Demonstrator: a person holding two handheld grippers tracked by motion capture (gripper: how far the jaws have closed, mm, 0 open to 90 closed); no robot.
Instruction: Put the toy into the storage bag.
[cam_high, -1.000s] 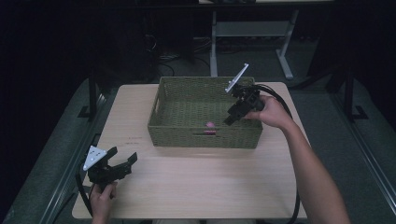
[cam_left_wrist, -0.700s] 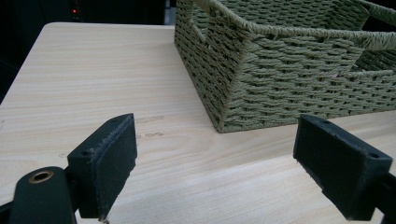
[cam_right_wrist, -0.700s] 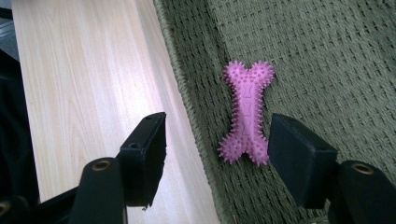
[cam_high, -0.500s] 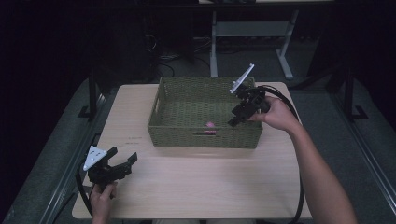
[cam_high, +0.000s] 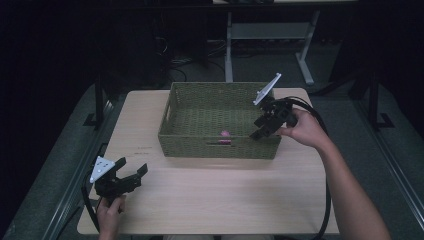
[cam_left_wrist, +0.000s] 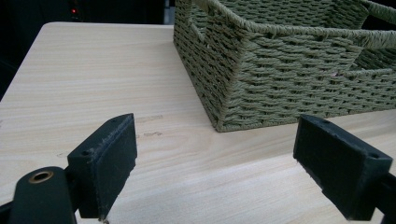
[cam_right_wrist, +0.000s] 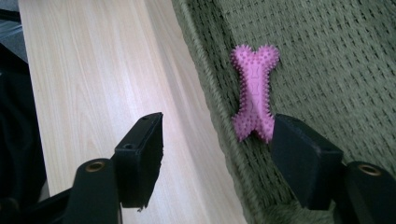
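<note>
A pink spiky bone-shaped toy (cam_high: 226, 133) lies on the floor of the green woven basket (cam_high: 200, 147), close against its near wall. My right gripper (cam_high: 260, 129) hovers over the basket's right front corner. Its jaws have just been opening, and nothing is between them. In the right gripper view the toy (cam_right_wrist: 254, 93) lies beyond the right gripper (cam_right_wrist: 219, 128), with the basket (cam_right_wrist: 327, 56) rim running under the jaws. My left gripper (cam_high: 132, 167) rests at the table's front left, open and empty. In the left gripper view the left gripper (cam_left_wrist: 217, 140) faces the basket (cam_left_wrist: 289, 79) corner.
The light wooden table (cam_high: 215, 200) has bare room in front of and left of the basket. A black cable (cam_high: 327, 200) trails from the right gripper down along the person's right forearm. Dark floor and a white desk frame (cam_high: 230, 45) lie beyond the table.
My right gripper has drawn back to the right and slightly up, away from the toy, with its jaws wider. The toy stays in place. The left gripper has not moved.
</note>
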